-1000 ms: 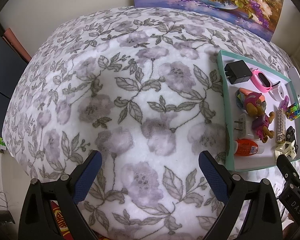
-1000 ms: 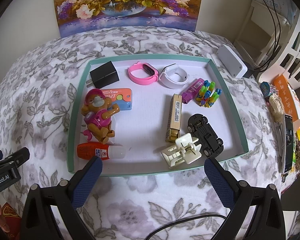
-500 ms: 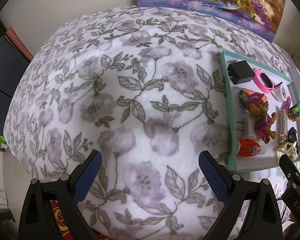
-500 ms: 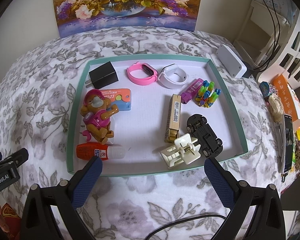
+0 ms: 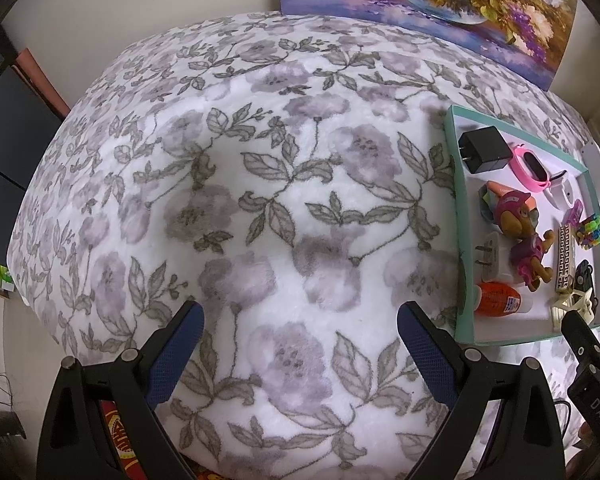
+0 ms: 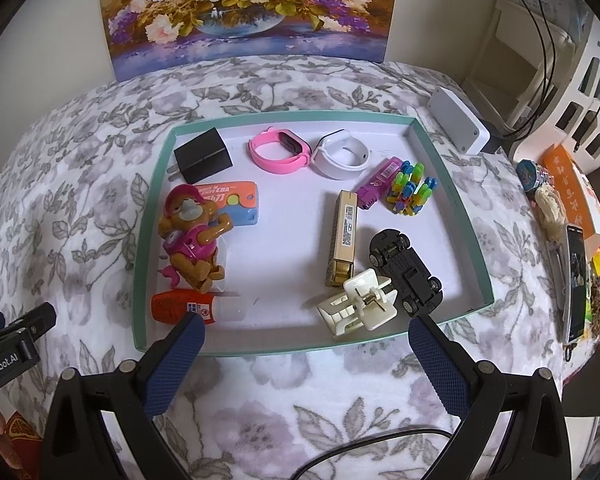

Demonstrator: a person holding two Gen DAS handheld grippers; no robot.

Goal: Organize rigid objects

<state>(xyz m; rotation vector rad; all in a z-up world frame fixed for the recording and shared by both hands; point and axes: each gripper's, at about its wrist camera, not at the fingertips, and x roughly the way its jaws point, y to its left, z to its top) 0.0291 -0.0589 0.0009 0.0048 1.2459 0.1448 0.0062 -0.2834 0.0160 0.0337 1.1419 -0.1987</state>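
The shallow teal-rimmed cardboard tray (image 6: 456, 204) sits on the floral-blanketed counter (image 5: 260, 200), holding every small thing: black cube charger (image 6: 203, 155), pink wristband (image 6: 280, 151), brown toy dog (image 6: 192, 240), gold box (image 6: 344, 240), black toy car (image 6: 406, 270).

Over the last second the right hand-held gripper (image 6: 304, 334) has crept slightly nearer the tray's near edge; the left hand-held gripper (image 5: 300, 322) has barely drifted. Both are spread, holding nothing, so nothing is being sorted right now.
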